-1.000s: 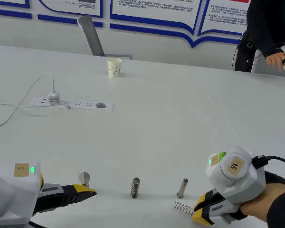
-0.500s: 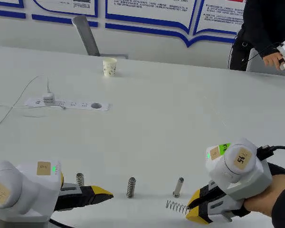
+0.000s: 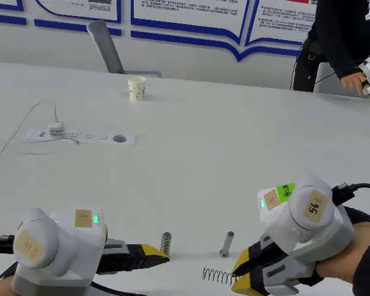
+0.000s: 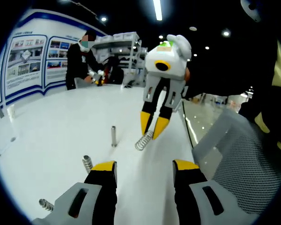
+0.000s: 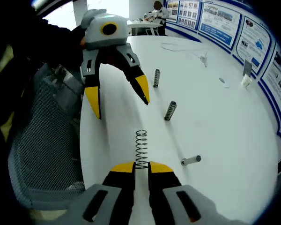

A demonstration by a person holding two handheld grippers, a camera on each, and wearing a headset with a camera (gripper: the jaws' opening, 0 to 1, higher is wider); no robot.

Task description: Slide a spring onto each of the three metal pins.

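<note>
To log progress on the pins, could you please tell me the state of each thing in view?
Loose spring: held by one end, on no pin.
Right gripper: shut on that spring's end.
Left gripper: open, holding nothing.
Bare pin: standing, no spring on it.
Middle pin: spring on it.
End pin: spring on it.
Paper cup: upright.
Power strip: one plug in it.

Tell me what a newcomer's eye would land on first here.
First, the right gripper at the near side of the white table, shut on one end of a coiled steel spring that sticks out level, close to the tabletop. Just beyond the spring stands the one bare metal pin, upright. The left gripper hangs open near the two spring-covered pins.
</note>
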